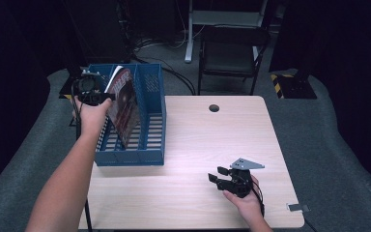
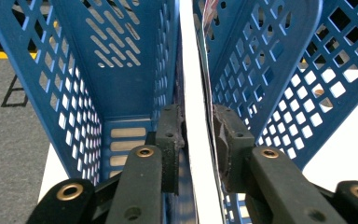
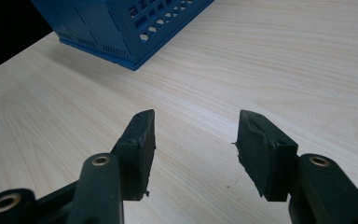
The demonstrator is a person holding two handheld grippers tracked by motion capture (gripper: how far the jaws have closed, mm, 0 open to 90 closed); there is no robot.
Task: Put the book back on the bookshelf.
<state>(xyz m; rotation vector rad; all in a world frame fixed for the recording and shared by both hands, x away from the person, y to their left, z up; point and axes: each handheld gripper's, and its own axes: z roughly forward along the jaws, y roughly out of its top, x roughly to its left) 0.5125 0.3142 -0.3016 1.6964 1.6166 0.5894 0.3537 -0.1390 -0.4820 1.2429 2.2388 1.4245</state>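
The left gripper (image 2: 198, 135) has its fingers (image 2: 170, 140) on either side of the white edge of a magazine (image 2: 193, 116), which runs up the middle of the left gripper view. The pad on the left of that view lies against the paper, while the one on the right stands a sliver off it, so the hold looks slackened; whether the pads press at all I cannot tell for sure. The right gripper (image 3: 193, 140) has its fingers (image 3: 142, 140) spread apart with nothing between them, low over bare wood.

In the high view, nearest the bottom edge, the right gripper (image 1: 220, 179) sits at lower right of centre in the person's right hand (image 1: 244, 200), above the pale wooden table (image 1: 198, 140), jaws pointing toward the left of the frame. The left forearm rises from the lower left corner to the left hand (image 1: 92, 113) at upper left.

Beyond that hand the left gripper (image 1: 89, 89) hangs over the blue slotted file rack (image 1: 149, 121), which stands at the table's left edge. The magazine (image 1: 124, 104) stands tilted inside the rack, in a compartment left of the middle; its dark red cover faces right.

Farther off, at the top centre, a black chair (image 1: 229, 53) stands on the grey floor.
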